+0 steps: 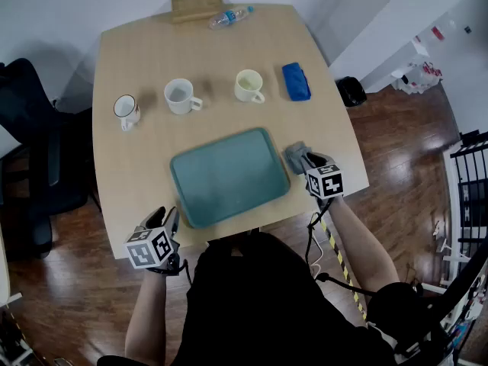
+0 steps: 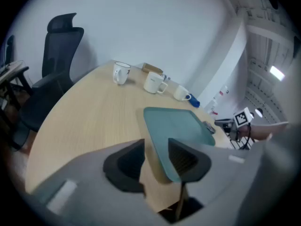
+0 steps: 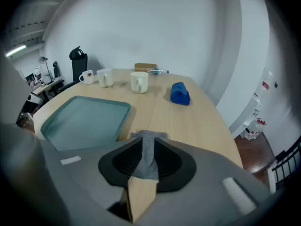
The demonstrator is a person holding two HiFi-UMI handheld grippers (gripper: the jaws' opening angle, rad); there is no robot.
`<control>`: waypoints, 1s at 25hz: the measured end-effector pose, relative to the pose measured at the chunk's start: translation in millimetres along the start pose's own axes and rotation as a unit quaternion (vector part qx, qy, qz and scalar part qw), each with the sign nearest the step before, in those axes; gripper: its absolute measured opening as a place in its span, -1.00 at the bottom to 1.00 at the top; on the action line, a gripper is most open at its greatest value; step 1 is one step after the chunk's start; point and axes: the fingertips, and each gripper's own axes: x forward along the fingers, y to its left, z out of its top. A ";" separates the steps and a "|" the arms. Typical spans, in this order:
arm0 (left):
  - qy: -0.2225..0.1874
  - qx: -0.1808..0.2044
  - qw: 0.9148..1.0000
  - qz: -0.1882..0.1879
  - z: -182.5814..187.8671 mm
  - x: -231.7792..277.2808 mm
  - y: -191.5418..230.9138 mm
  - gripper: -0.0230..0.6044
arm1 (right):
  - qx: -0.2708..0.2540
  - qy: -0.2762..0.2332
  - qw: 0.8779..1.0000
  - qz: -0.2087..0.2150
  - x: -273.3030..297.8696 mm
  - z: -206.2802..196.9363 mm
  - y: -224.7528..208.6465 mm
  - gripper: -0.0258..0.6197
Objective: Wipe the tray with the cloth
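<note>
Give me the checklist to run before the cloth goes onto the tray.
1. Cloth gripped: ok, pinched between the right gripper's jaws.
2. Tray surface free of things: ok.
3. Cloth over the tray: not ok, it is beside the tray's right edge, above the table.
4. Left gripper steadying the tray: not ok, its jaws stand apart at the tray's near corner, gripping nothing.
5. Mugs out of the wiping path: ok, they stand apart behind the tray.

The table [image 1: 137, 166] holds a tray [image 1: 229, 175], cloth [image 1: 296, 155], 3 mugs [image 1: 180, 96], blue pouch [image 1: 296, 81], bottle [image 1: 229, 17].
</note>
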 end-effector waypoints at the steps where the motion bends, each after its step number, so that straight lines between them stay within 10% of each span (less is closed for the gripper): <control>1: 0.003 -0.001 1.000 0.001 0.7 3.3 1.6 -0.42 | -0.005 0.013 1.000 0.004 8.6 -3.9 0.4 -0.65; 8: 0.011 -0.021 1.000 0.015 3.9 17.2 -5.6 -0.49 | 0.000 0.066 0.998 0.021 46.2 -25.3 -12.7 -0.37; 15: 0.012 -0.033 0.999 0.037 2.6 30.3 -12.5 -0.52 | 0.060 0.021 0.994 0.093 41.8 -20.6 -14.4 -0.83; 25: 0.059 -0.004 0.997 0.043 -23.2 49.2 -15.6 -0.53 | -0.006 -0.073 0.991 0.110 46.1 87.6 57.8 -0.83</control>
